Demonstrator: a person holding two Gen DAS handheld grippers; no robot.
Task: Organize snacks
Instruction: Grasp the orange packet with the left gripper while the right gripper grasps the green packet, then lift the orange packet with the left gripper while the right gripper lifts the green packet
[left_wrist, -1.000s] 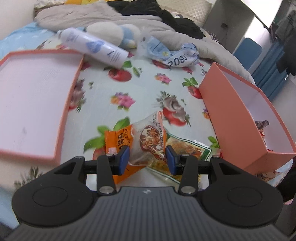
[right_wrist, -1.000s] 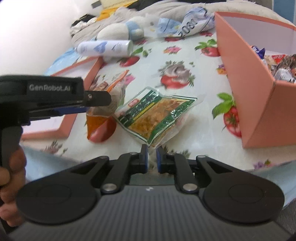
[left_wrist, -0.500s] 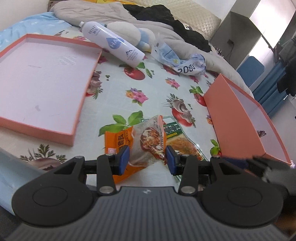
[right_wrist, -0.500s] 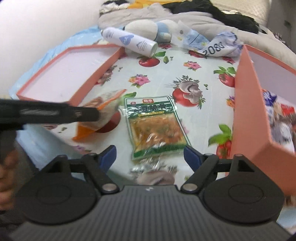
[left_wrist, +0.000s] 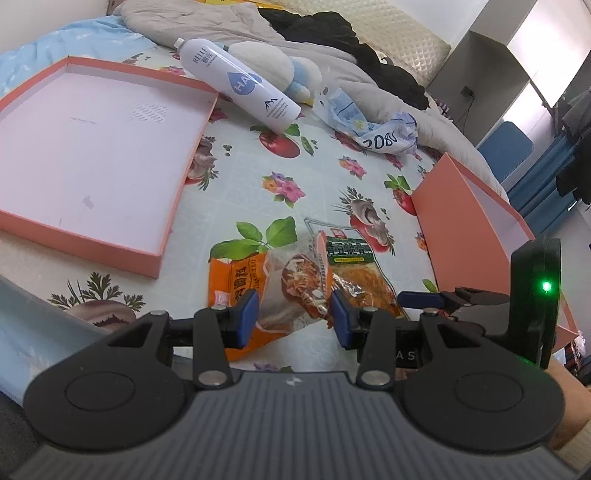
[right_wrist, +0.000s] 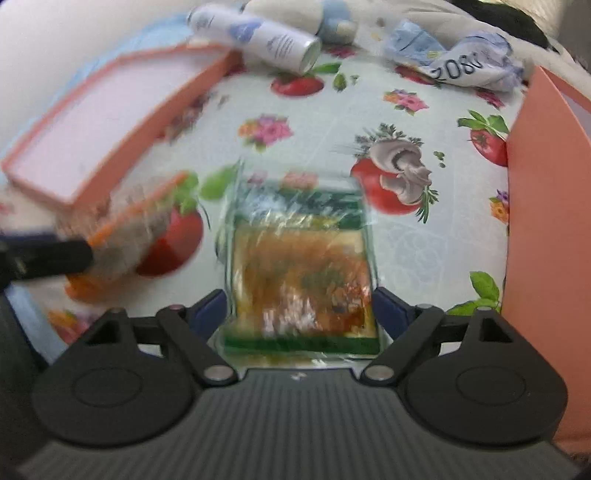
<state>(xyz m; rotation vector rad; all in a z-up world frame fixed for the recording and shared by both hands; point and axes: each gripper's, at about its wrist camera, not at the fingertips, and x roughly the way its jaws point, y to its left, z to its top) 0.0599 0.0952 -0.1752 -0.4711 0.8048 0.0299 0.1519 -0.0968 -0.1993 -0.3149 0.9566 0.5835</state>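
Having just sprung wide, the right gripper (right_wrist: 300, 308) straddles the green packet (right_wrist: 301, 273) ungripped; left gripper (left_wrist: 293, 314) holds the orange packet (left_wrist: 273, 295); boxing comes next.

— Left gripper (left_wrist: 291, 314): what did you have?
— Your jaws stood half apart, pads against a snack packet (left_wrist: 291, 288), pointed steeply down.
— And the right gripper (right_wrist: 300, 310)?
— Your jaws had just been opening, wide apart, a green packet (right_wrist: 301, 273) between them, pads clear of it.
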